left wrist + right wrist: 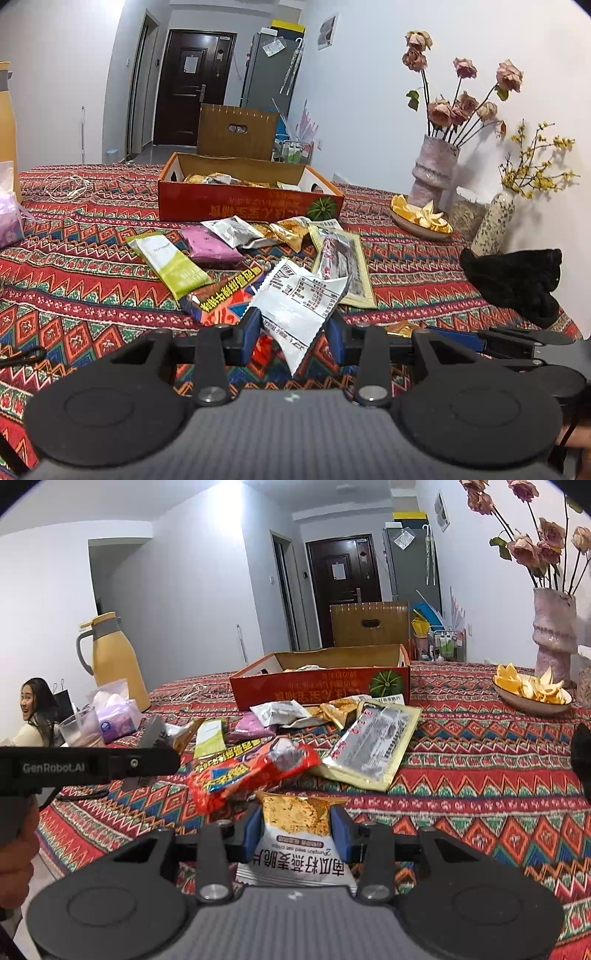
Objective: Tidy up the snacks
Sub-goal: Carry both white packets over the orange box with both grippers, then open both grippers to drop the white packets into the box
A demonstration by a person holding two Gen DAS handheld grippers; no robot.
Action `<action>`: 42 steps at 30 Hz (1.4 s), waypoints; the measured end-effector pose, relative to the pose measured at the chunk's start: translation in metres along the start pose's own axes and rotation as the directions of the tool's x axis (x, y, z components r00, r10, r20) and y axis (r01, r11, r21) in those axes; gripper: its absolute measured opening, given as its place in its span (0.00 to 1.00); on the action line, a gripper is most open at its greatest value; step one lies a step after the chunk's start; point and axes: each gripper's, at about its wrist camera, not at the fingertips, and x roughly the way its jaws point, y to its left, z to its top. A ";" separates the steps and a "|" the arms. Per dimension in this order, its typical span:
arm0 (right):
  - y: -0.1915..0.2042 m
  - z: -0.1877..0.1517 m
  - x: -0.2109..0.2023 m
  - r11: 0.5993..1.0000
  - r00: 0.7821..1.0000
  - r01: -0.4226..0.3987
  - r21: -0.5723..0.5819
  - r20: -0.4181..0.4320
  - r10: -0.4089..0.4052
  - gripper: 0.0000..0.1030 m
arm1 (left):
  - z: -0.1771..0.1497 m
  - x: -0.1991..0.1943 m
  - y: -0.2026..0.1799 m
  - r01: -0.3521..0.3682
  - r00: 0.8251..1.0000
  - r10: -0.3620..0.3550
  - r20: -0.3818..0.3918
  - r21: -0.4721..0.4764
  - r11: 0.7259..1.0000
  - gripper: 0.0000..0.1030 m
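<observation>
Left gripper (pixel 293 325) clamped on a white crinkly packet (pixel 299 299), held above the patterned tablecloth (pixel 92 280); light, limp foil film, likely slippery, best pinched at the flat sealed edge. Right gripper (pixel 295 830) closed on a white-and-gold oat-crisp pouch (pixel 295 845), puffy, contents probably brittle. Beyond both, the red cardboard box (pixel 321 690), stiff-walled, already holding several packets.

Box (pixel 236 201) wall hides most packets inside. Thermos (pixel 8 122) cut by left edge. Right view: white packet's (pixel 295 864) near end hidden under gripper body.
</observation>
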 end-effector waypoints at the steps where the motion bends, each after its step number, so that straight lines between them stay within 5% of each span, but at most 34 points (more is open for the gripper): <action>1: 0.001 -0.001 -0.001 1.000 1.000 -0.002 0.001 0.002 0.002 0.38 | 0.000 0.000 0.000 -0.003 1.000 0.003 -0.001 0.001 1.000 0.37; 11: -0.006 0.018 0.012 1.000 1.000 0.008 -0.003 0.021 -0.008 0.38 | 0.020 0.017 0.014 -0.007 1.000 0.007 0.012 -0.006 1.000 0.37; 25: -0.022 0.115 0.086 0.995 0.997 -0.018 -0.099 0.079 0.026 0.38 | 0.124 0.089 0.063 -0.008 0.994 0.005 0.109 0.032 0.999 0.37; 33: -0.026 0.179 0.148 0.987 0.993 -0.041 -0.158 0.107 0.059 0.38 | 0.174 0.142 0.097 -0.009 0.992 0.003 0.126 0.044 0.999 0.37; 42: -0.030 0.227 0.258 0.987 0.989 -0.135 -0.091 0.048 0.140 0.38 | 0.198 0.228 0.147 0.003 0.999 -0.003 0.033 -0.004 1.000 0.37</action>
